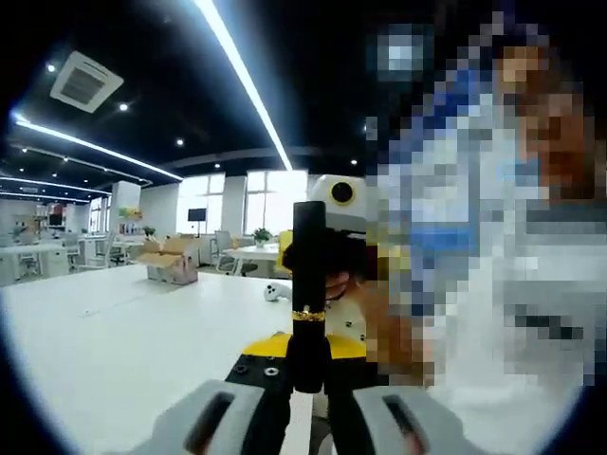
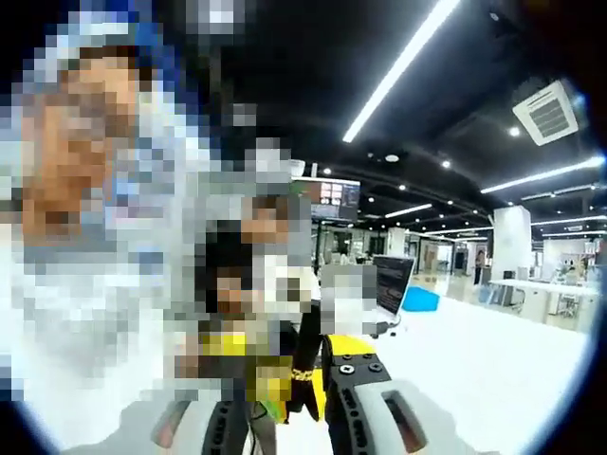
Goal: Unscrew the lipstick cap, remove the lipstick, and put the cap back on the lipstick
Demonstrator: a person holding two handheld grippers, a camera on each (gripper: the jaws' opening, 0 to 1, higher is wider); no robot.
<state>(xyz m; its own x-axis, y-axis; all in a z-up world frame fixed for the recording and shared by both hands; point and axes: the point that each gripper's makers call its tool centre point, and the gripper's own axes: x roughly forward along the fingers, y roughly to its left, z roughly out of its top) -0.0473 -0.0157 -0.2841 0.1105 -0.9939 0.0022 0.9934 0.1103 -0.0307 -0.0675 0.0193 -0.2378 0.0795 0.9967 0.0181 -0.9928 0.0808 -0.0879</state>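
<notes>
My left gripper (image 1: 308, 417) is clamped on the base of the black lipstick (image 1: 308, 294), holding it upright above the white table (image 1: 104, 332). My right gripper (image 1: 327, 258) comes in from the right and pinches the cap end, above the gold band (image 1: 308, 315). In the right gripper view the tube (image 2: 305, 365) sits between my jaws. It looks light, rigid and glossy, so likely slippery; I would grip squarely on the cap, clear of the band.

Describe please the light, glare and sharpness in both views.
Left gripper view: ceiling light strips and windows blown out; the black lipstick stands dark against them, fairly sharp; the white table is evenly lit. Right gripper view: a strip light glares; straight lines bend near the edge.
</notes>
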